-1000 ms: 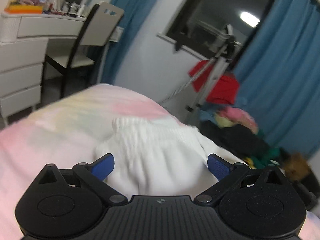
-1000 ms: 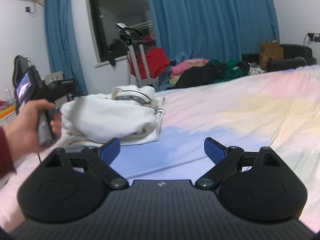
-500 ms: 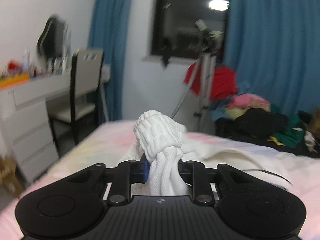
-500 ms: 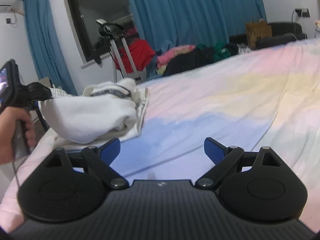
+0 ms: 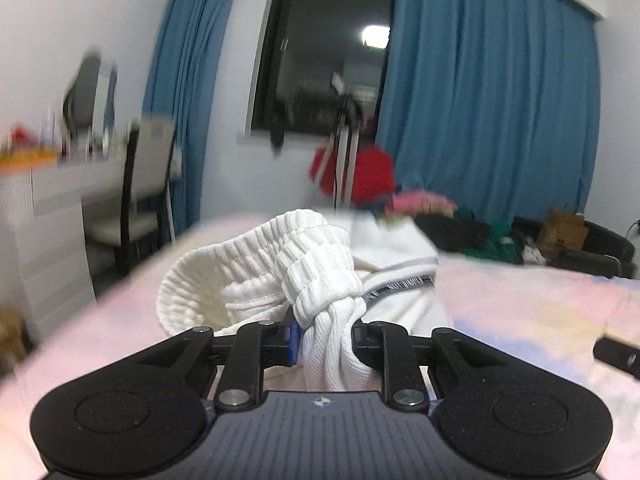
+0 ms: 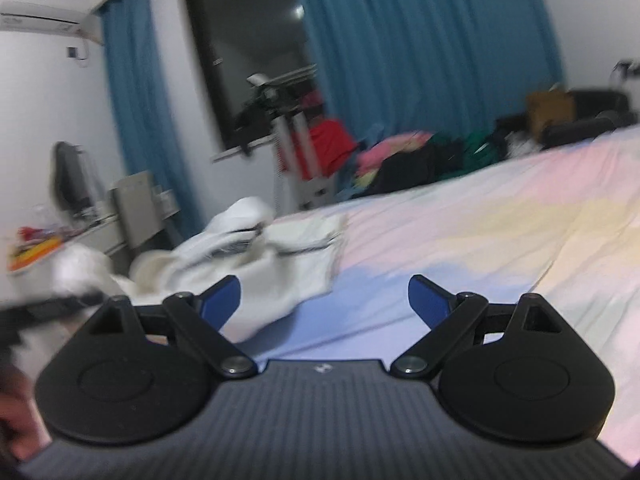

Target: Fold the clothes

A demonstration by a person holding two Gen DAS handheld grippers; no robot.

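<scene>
A white garment with a ribbed hem lies on the pastel bed sheet. My left gripper is shut on a bunched ribbed edge of the garment, which bulges up between the fingers. In the right wrist view the same white garment lies spread at the left of the bed, blurred. My right gripper is open and empty, low over the sheet, to the right of the garment. The left gripper shows as a dark blur at the far left.
A white desk and a chair stand left of the bed. A stand with a red garment and a pile of clothes lie beyond the bed, before blue curtains.
My left gripper closed on the white garment's ribbed edge and has pulled it back, dragging the cloth. The right gripper stayed open and turned slightly; the garment now lies more spread out.
</scene>
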